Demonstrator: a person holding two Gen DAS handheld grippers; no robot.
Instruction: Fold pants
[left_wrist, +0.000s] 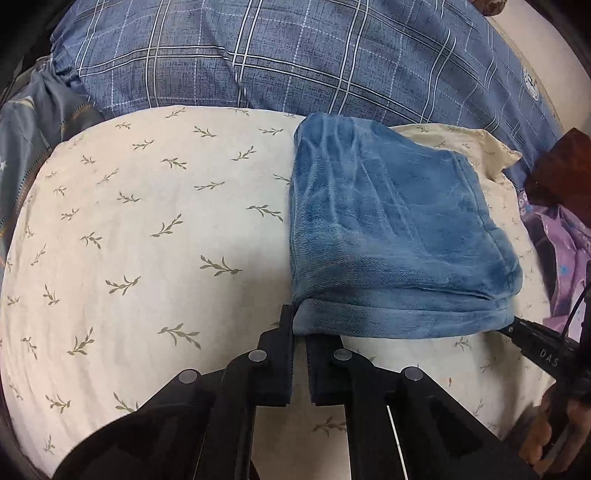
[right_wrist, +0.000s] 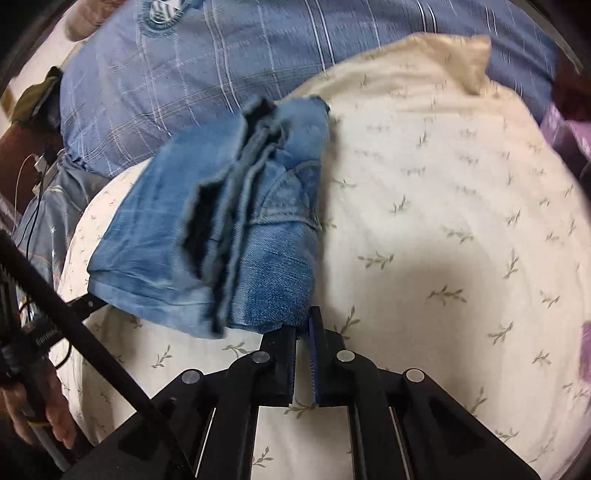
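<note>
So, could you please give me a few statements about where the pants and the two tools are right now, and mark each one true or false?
1. The pants are blue denim, folded into a compact bundle. True.
2. The bundle lies on a plain white sheet. False: the cream sheet is printed with small leaf sprigs.
3. The left tool is at the near left corner of the bundle. True.
4. The right tool is far from the pants, over the purple cloth. False: its tips are at the bundle's near edge.
5. A blue plaid cover lies beyond the cream sheet. True.
6. The pants are spread out at full length. False: they are folded over in several layers.
</note>
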